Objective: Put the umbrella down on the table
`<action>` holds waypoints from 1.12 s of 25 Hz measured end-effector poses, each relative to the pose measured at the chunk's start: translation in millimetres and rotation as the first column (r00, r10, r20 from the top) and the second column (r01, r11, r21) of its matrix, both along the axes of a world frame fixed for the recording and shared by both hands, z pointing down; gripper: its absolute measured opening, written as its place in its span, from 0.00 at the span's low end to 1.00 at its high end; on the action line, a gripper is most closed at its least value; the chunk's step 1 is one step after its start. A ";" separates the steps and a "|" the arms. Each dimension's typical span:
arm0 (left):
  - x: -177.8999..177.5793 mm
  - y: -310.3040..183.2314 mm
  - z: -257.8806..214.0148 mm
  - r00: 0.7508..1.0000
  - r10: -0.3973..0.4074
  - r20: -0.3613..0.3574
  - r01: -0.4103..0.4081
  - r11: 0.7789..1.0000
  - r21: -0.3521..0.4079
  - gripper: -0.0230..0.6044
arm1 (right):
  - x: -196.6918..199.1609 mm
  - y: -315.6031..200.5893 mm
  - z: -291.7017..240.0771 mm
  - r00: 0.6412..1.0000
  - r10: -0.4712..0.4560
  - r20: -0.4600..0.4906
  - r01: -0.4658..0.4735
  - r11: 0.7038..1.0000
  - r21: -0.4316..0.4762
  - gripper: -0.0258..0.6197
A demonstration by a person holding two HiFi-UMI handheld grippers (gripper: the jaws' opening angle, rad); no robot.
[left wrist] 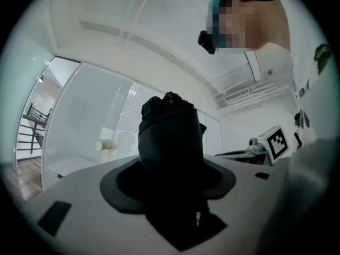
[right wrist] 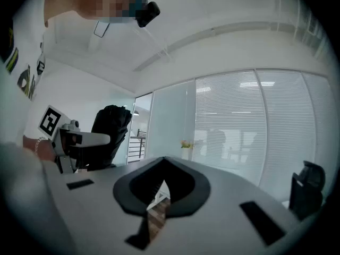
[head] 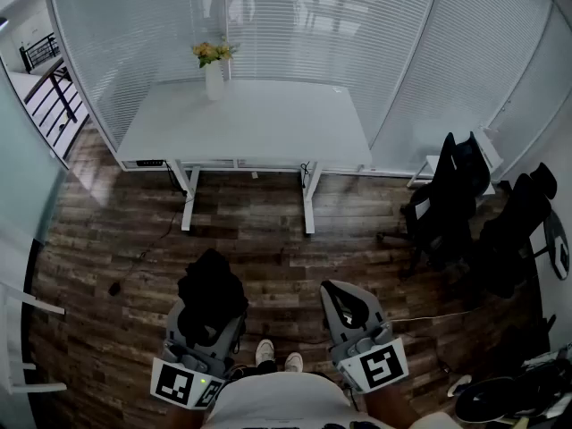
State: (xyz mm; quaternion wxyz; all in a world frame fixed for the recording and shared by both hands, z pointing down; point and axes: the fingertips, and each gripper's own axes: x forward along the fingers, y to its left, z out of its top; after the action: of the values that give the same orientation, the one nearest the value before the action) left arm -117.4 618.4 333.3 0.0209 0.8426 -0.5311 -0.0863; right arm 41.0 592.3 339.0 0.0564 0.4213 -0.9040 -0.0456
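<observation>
**Q:** Where is the umbrella (head: 212, 284), and what does it look like?

**A:** It is a black, folded, compact model. Its fabric is gathered into a creased bundle that rounds off at the top. The head view shows it low in the frame, above the wooden floor (head: 268, 239) and well apart from the white table (head: 268, 137).

**Q:** What holds it?

**A:** The left tool (head: 210, 327). Its jaws stand wide, clamped on the umbrella's lower part, and the dark bundle rises out from between them.

**Q:** And the right tool (head: 347, 300)?

**A:** It is level beside the left one. Its jaws are drawn together at the tips, with only a thin slit showing floor and nothing between them.

**Q:** What is on the table?

**A:** A white vase of yellow flowers (head: 214, 70) stands at its far edge.
</observation>
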 end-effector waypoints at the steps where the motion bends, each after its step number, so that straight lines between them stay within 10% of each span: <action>1: -2.7 1.3 -0.7 1.000 0.002 0.000 -0.002 1.000 0.001 0.46 | -2.9 0.9 0.8 1.000 -0.002 -0.008 0.002 1.000 -0.002 0.05; 28: -11.0 -95.5 9.1 0.999 0.049 0.008 -0.049 0.999 0.004 0.45 | -13.1 -97.0 9.5 0.999 0.035 0.036 -0.036 0.999 0.019 0.05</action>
State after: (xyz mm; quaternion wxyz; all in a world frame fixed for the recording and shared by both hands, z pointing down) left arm -128.4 522.9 342.4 0.0191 0.8558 -0.5101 -0.0836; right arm 27.8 495.3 348.6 0.0369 0.4386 -0.8967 -0.0459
